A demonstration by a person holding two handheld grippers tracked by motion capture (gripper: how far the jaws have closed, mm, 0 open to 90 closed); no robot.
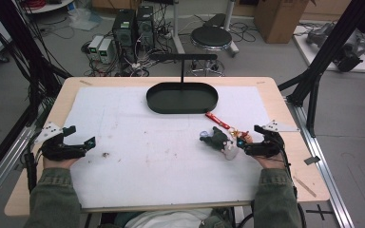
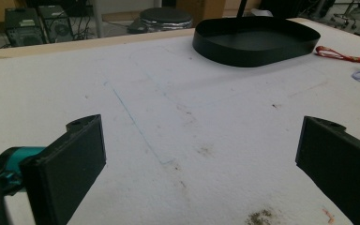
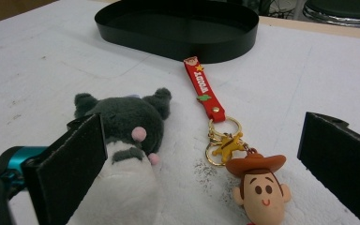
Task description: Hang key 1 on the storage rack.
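White lettering is being shown on the red strap [image 3: 203, 89] of the cowboy keychain [image 3: 258, 187] in the right gripper view, running lengthwise and seen upside down; it is being read as "WOODY", though the small letters are not being made out with certainty. A small face, a yellow star and a green cactus are being displayed as emblems along the same strap. No other text, brand or number is being made legible on anything else in the high view or the two gripper views.
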